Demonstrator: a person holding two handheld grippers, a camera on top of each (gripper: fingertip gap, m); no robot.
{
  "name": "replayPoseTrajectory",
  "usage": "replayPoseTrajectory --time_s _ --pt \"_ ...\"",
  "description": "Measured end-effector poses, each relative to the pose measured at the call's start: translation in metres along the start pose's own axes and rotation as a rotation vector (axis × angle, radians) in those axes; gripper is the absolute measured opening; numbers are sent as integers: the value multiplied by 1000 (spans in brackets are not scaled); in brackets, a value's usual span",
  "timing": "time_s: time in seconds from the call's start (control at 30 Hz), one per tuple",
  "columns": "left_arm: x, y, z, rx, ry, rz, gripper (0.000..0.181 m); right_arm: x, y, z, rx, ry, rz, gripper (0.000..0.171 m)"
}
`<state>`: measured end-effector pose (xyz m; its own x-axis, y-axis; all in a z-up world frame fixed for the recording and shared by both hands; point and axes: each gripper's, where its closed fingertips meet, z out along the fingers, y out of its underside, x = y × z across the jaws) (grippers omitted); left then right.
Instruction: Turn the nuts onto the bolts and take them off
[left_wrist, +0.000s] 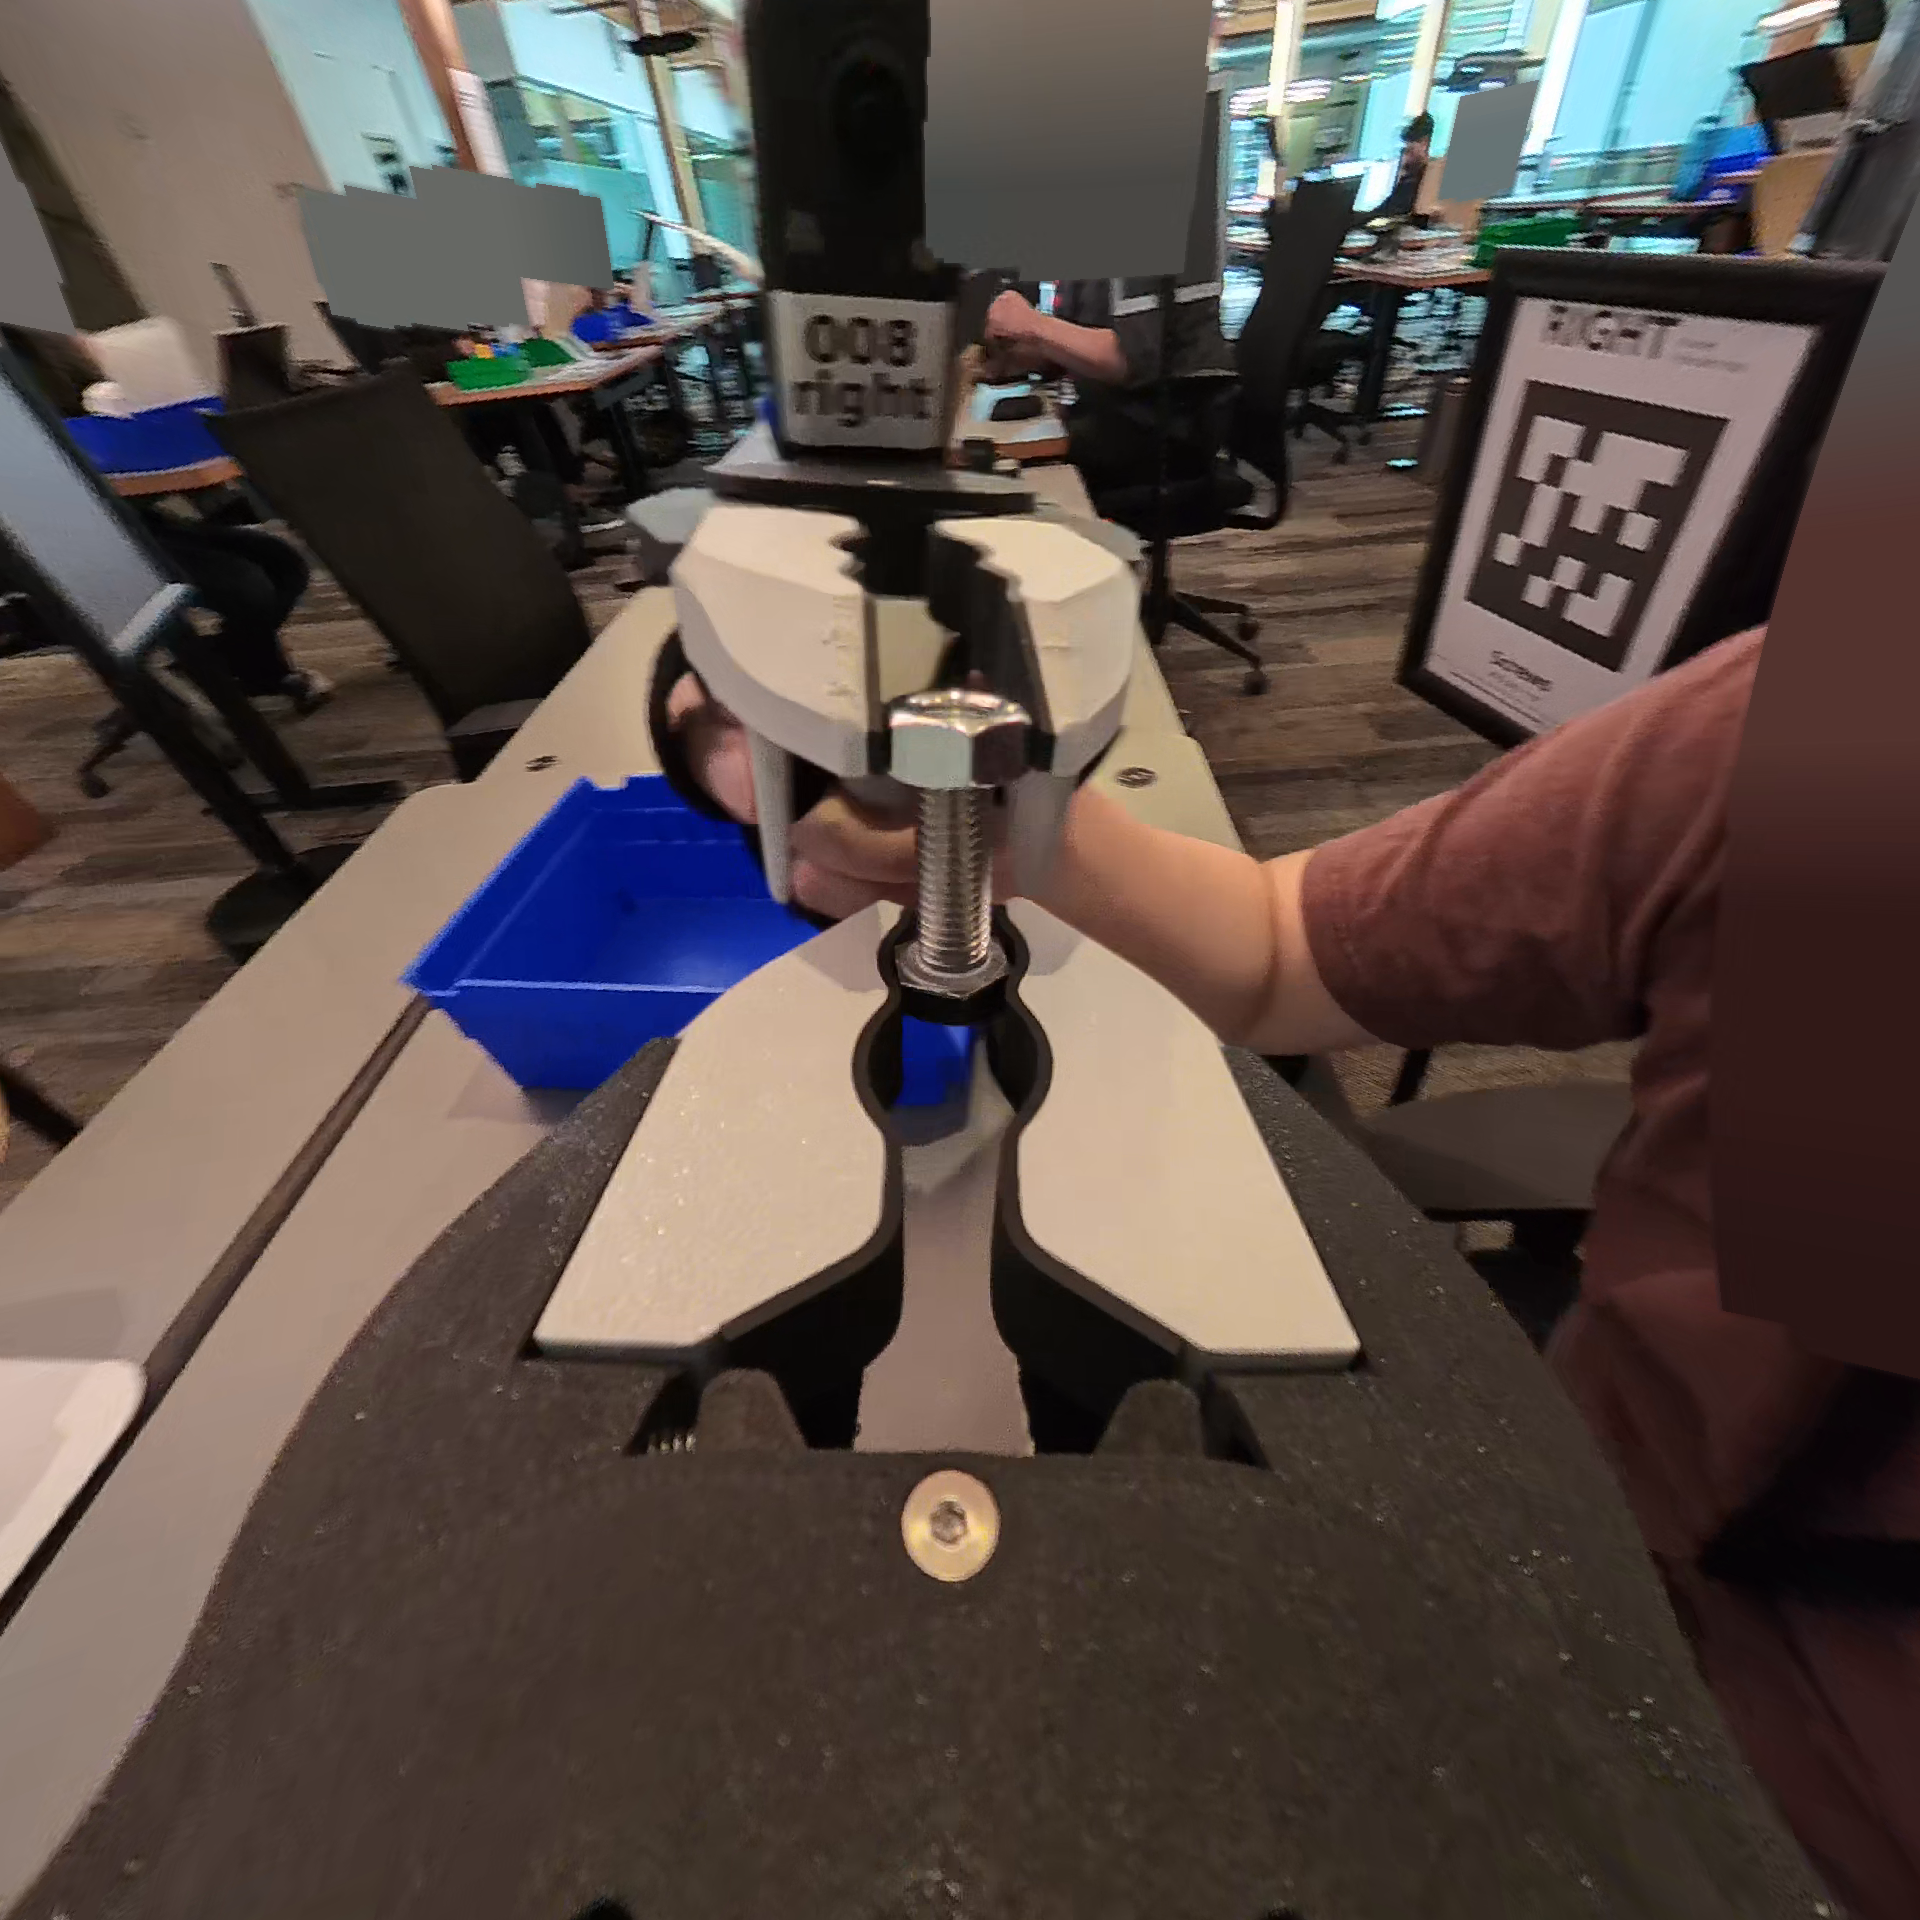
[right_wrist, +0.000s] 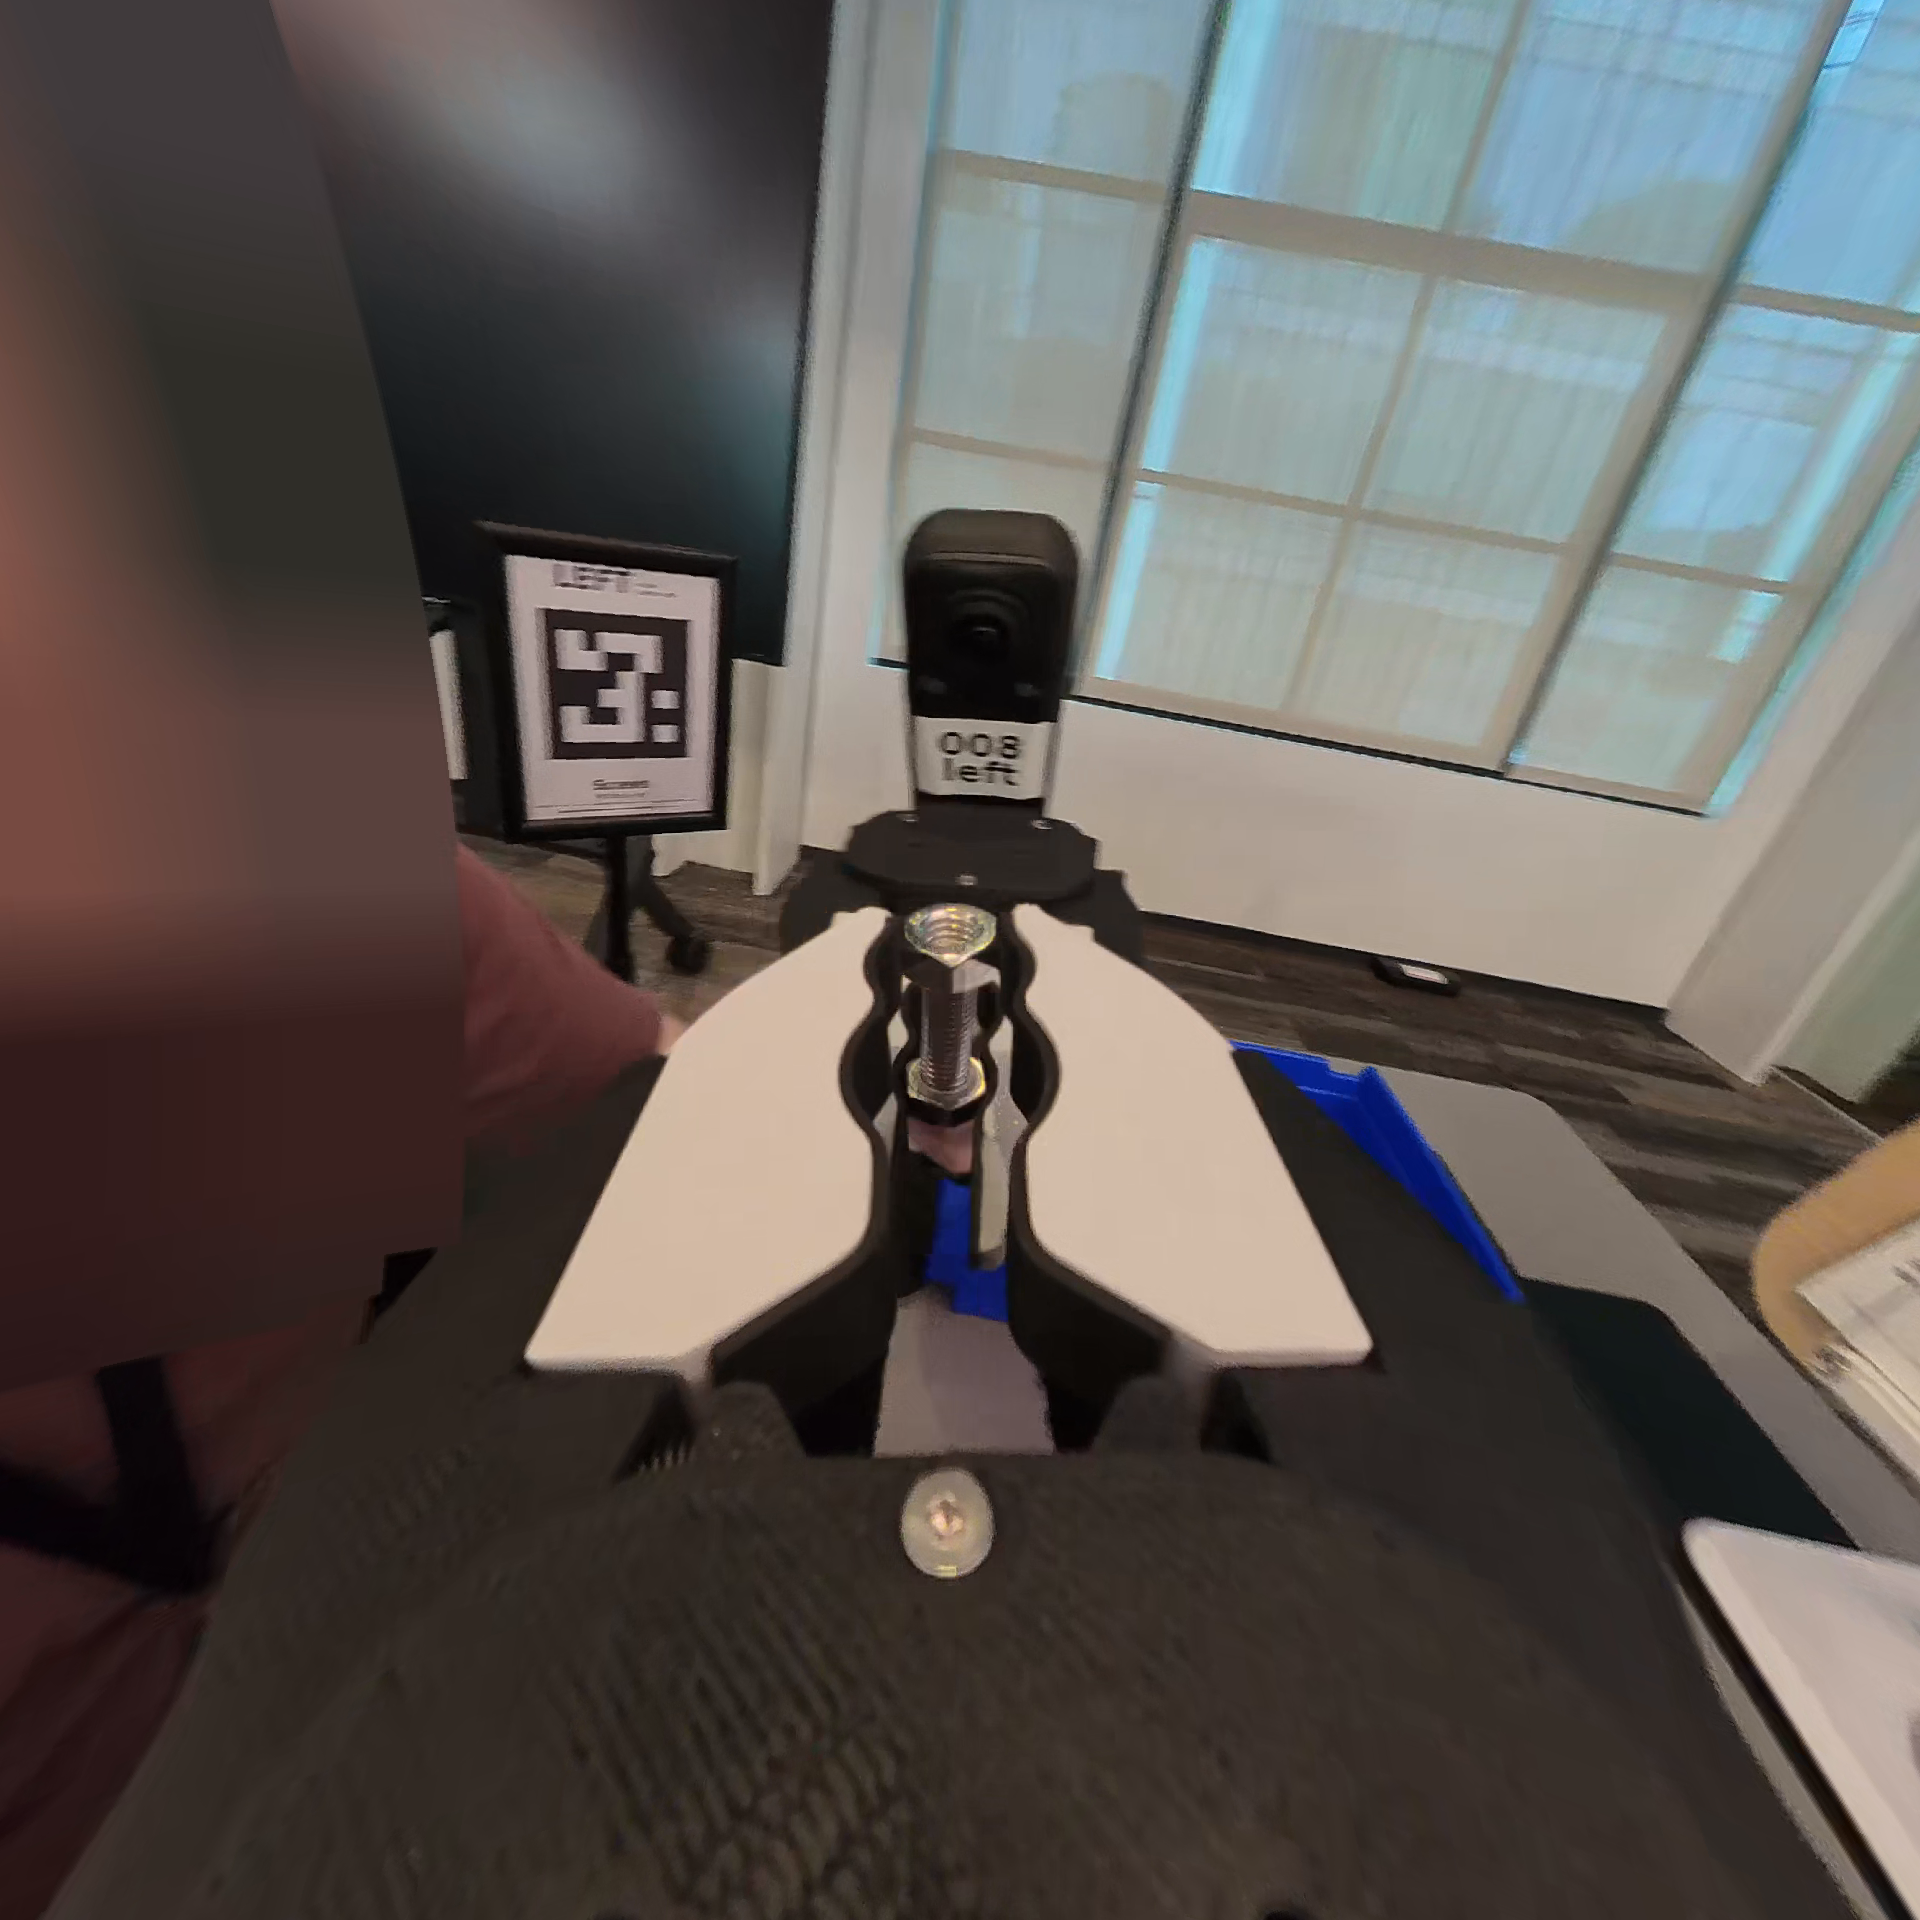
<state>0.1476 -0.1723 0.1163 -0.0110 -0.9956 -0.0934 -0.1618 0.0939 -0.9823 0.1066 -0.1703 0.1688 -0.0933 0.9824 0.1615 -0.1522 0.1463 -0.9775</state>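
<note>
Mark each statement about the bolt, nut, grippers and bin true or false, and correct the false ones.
1. The right gripper clamps the bolt by its hex head. True.
2. The nut sits tight against the bolt head. False: it is near the far end of the thread, with bare thread between it and the head.
3. The left gripper is open and holds nothing. False: it is shut on the nut.
4. A blue bin rests on the grey table under the grippers. True.
</note>
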Motion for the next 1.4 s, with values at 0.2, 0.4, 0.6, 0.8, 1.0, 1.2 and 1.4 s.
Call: replayPoseTrajectory --time_s 0.2,0.4,0.6,0.8,1.0,1.2,1.4 --pt "-38 6 -10 -44 -264 18 13 30 8 4 -67 321 -30 18" --pt "-53 12 -15 -113 -414 88 13 35 12 4 -66 355 53 18" --pt "-35 2 -12 -28 -259 11 13 25 -6 -2 -11 283 -84 39" --pt "-29 -1 -11 -1 -205 2 13 10 -3 7 -35 209 -132 42" --pt "-33 -2 -13 2 -233 7 13 12 1 9 -72 244 -160 42" --pt "-37 -3 -16 12 -242 -12 13 15 1 5 -88 260 -135 39" --pt "-36 -3 -16 6 -252 2 13 17 3 4 -106 276 -121 30"
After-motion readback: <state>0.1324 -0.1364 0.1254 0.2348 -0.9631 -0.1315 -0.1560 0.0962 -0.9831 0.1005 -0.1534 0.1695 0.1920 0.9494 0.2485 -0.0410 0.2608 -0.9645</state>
